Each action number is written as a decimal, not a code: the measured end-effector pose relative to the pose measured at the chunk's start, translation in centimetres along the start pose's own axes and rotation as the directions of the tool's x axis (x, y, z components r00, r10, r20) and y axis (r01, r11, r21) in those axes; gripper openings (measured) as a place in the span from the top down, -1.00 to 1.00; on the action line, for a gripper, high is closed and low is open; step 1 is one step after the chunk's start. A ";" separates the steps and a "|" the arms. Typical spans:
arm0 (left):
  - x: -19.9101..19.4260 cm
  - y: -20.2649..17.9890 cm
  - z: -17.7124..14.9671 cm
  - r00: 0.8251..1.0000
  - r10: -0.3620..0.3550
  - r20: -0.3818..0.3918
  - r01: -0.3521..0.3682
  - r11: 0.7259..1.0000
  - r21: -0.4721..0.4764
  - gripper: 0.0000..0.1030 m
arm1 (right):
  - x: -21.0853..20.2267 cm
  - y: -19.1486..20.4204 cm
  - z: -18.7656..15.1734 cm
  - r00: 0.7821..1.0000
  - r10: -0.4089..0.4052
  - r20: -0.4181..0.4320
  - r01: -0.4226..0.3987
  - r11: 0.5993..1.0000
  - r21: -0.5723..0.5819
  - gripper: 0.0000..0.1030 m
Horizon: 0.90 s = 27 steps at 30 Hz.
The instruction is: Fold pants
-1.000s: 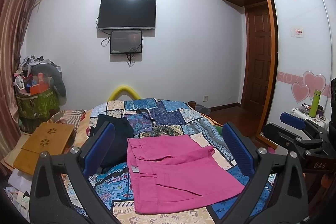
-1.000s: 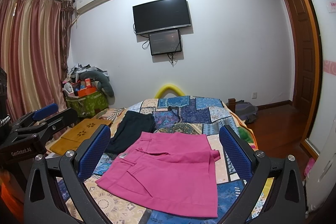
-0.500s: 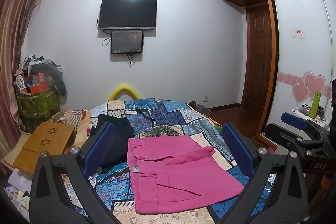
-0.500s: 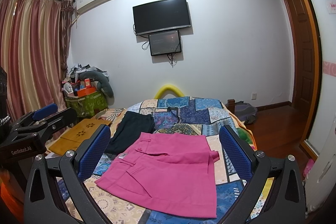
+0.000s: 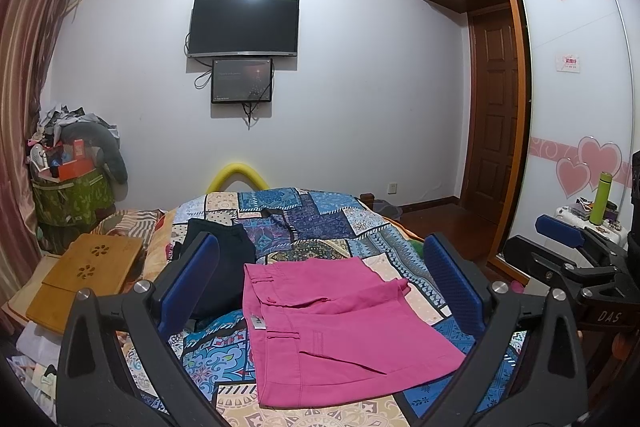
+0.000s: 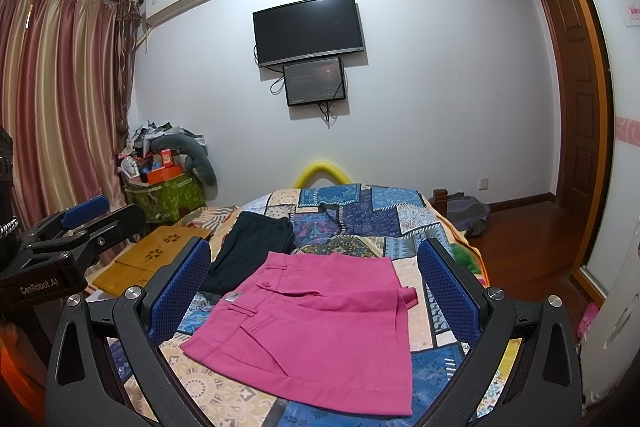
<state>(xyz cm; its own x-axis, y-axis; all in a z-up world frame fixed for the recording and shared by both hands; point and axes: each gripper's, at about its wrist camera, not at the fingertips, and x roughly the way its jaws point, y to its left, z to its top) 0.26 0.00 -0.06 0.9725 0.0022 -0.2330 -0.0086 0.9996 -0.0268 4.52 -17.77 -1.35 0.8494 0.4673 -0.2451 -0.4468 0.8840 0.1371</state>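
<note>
Pink pants (image 5: 340,331) lie folded into a flat rectangle on the patchwork bedspread (image 5: 304,227); they also show in the right wrist view (image 6: 320,323). My left gripper (image 5: 320,287) is open and empty, held above and short of the pants. My right gripper (image 6: 316,291) is open and empty, also above the pants. Each gripper shows at the edge of the other's view: the right gripper (image 5: 572,259) on the right side, the left gripper (image 6: 76,235) on the left side.
A folded dark garment (image 5: 224,267) lies on the bed left of the pink pants. A wooden lap tray (image 5: 88,275) sits off the bed's left side. A cluttered green basket (image 5: 72,195) stands by the curtain. A wardrobe and door stand on the right.
</note>
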 end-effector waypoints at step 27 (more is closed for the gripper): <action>11.1 3.6 -2.1 0.970 0.083 -0.228 -0.081 0.997 0.020 -1.00 | 7.3 -3.7 -2.2 0.986 -0.079 -0.149 0.076 0.997 -0.022 -0.99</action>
<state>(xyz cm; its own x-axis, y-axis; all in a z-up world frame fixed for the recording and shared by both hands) 10.51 3.57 -4.82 0.8898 0.0791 -0.4495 -0.0825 0.9965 0.0119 11.73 -17.67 -5.73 0.8305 0.3920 -0.3956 -0.3868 0.9171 0.0966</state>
